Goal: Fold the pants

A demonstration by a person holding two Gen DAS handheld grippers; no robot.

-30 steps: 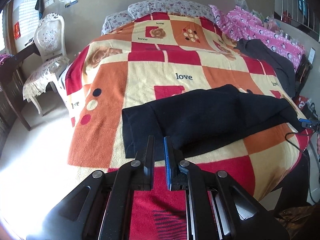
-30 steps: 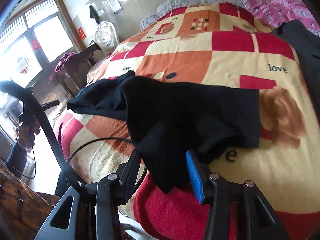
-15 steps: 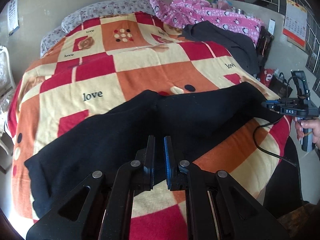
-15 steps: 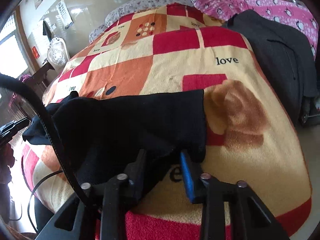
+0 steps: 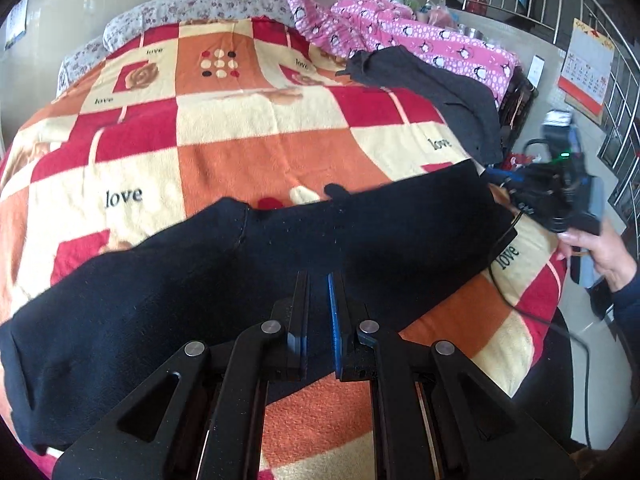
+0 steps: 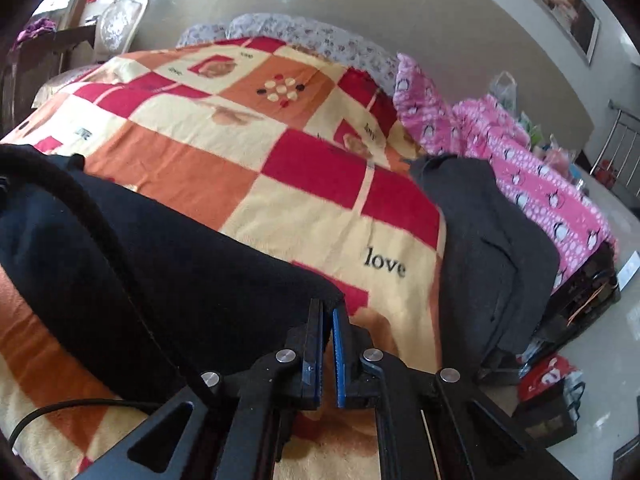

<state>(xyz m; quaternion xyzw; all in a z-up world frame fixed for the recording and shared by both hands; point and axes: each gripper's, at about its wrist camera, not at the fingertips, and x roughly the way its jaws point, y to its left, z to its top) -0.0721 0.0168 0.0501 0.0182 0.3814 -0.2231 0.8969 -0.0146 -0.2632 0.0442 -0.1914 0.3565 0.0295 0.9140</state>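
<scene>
Black pants (image 5: pixel 280 264) lie stretched across the near part of a checked red, orange and cream blanket (image 5: pixel 260 152). My left gripper (image 5: pixel 318 280) is shut over their near edge, with black cloth at and around its fingertips. In the right wrist view the pants (image 6: pixel 180 264) run off to the left. My right gripper (image 6: pixel 326 308) is shut, pinching their far right corner (image 6: pixel 332 294). In the left wrist view a hand (image 5: pixel 600 248) holds that right gripper at the pants' right end.
A dark grey garment (image 6: pixel 492 248) lies along the bed's right side beside pink penguin bedding (image 6: pixel 540 184). A black cable (image 6: pixel 100 240) crosses the pants on the left. Floral pillows (image 5: pixel 200 8) sit at the head. Beyond the right edge (image 6: pixel 440 320) are boxes and floor.
The right jaws have closed from wide open onto the pants' corner, and that gripper swung to the right. The left gripper stayed shut and moved along the pants' near edge towards the right.
</scene>
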